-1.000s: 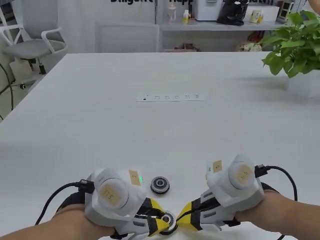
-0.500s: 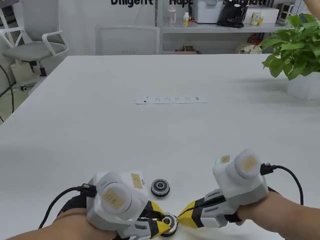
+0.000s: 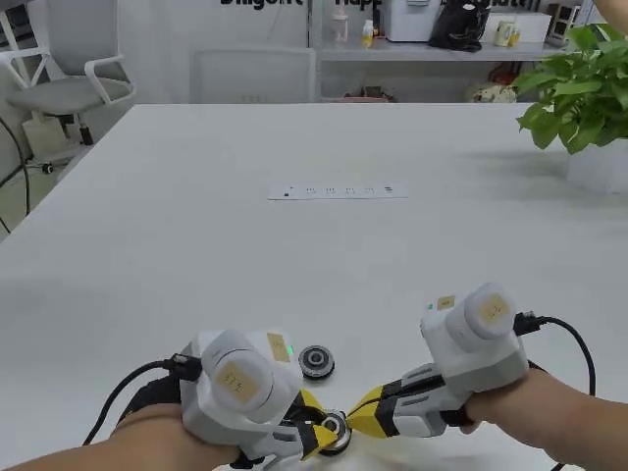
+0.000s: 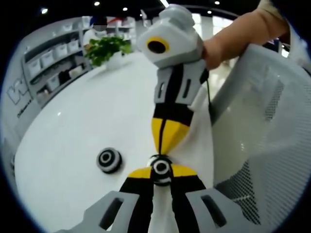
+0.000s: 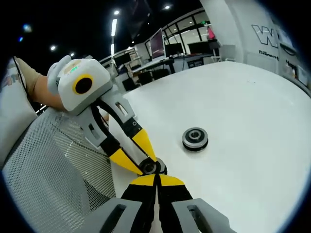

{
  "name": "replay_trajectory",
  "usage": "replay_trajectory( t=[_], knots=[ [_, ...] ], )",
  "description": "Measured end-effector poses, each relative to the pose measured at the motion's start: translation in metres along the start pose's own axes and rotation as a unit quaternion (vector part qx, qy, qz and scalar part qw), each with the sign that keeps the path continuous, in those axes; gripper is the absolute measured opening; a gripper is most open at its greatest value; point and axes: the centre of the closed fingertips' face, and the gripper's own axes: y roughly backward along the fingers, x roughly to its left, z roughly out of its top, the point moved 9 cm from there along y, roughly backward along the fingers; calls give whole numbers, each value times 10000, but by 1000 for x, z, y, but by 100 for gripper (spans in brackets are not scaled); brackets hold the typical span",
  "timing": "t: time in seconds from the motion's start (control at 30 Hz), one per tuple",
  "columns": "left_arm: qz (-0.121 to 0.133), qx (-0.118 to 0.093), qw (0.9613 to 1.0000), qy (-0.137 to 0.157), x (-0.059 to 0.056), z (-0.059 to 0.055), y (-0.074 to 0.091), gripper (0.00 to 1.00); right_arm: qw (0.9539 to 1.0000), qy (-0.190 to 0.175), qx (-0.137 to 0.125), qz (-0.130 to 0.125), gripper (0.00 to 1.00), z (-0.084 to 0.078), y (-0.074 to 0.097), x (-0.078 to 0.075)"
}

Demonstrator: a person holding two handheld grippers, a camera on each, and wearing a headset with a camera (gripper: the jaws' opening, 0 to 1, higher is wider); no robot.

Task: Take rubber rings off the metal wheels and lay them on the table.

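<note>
So the big white bench [image 3: 294, 255] takes up most of the head view. A white office chair [image 3: 69, 74] sits off its far corner at about 10 o'clock. A leafy green potted plant [image 3: 579, 83] is on the bench edge at about 2 o'clock.

Both tools are down at the near edge, around 6 o'clock, pointing at each other. The left tool [image 3: 316, 439] has a chunky white body and black jaws with yellow tips. In the left gripper view its jaws sit either side of a small silver metal wheel with a black rubber ring [image 4: 161, 167], clamped on it and holding it just off the bench. The right tool [image 3: 359, 420] has the same look and comes in from 3 o'clock. In the right gripper view its jaws are pressed together with barely a line between them, and the tips sit right on the rim of that wheel. Whether they've actually pinched the ring, I can't tell.

A flat white power strip [image 3: 339, 191] lies mid-bench at 12 o'clock from the tools, well apart from them.

A second black-and-silver wheel [image 3: 316, 361] lies flat on the bench near the held one, at about 11 o'clock from it, touching neither tool.
</note>
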Motion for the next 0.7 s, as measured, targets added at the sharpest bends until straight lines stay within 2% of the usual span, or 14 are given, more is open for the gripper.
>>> replay_trajectory(
  t=[0.4, 0.47, 0.5, 0.53, 0.57, 0.7],
  knots=[
    [-9, 7, 10000, 31, 0, 0, 0, 12, 9999, 93, -22, 115, 0, 3, -3, 6],
    [-10, 3, 10000, 29, -1, 0, 0, 12, 9996, 105, -76, 256, 0, 4, -4, 10],
    [6, -4, 10000, 27, -1, 0, 0, 12, 9969, 165, -278, 719, 0, 10, -8, 20],
    [30, -74, 9999, -121, 2, 2, -1, 12, 9991, 204, -285, 217, 0, 13, -4, 13],
    [6, -3, 10000, 13, 0, 0, 0, 12, 9987, 278, -159, 402, 0, 14, 0, 13],
    [16, -78, 10000, -6, 1, 0, 1, 12, 9986, 276, -204, 394, 0, 10, 0, 10]
  ],
)
